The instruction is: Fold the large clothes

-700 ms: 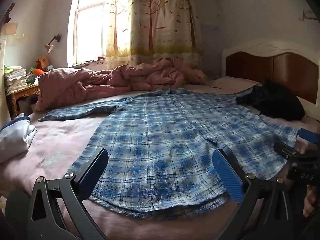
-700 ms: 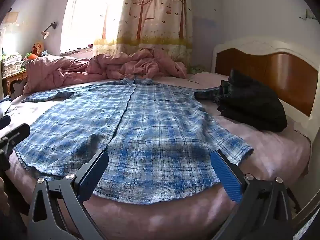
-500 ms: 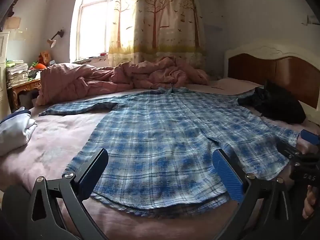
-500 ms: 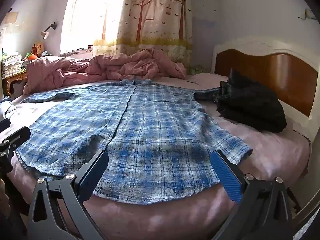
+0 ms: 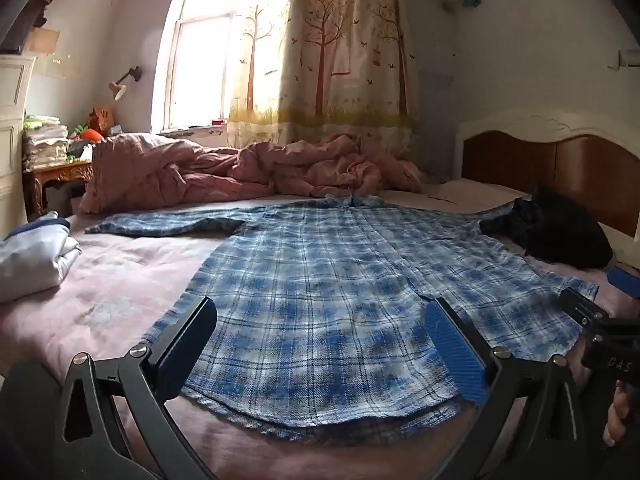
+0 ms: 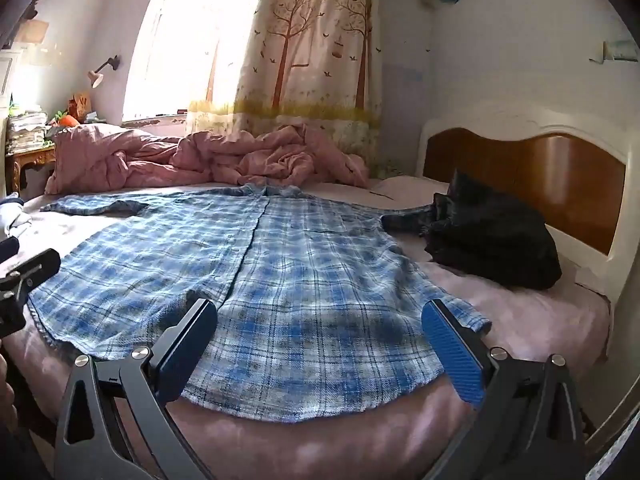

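Home bedroom: bed [image 5: 100, 300], wooden headboard [image 6: 520, 176], curtained window [image 5: 208, 72].

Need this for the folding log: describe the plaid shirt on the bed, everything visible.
The plaid shirt is blue and white, of a soft woven fabric by the look. It lies spread flat and unfolded on the pink bedsheet, collar toward the crumpled pink duvet, rounded hem toward the cameras. A placket runs down its middle. One sleeve stretches out to the left; the other reaches toward the black garment, its end hidden or shadowed there. Neither gripper touches the shirt.
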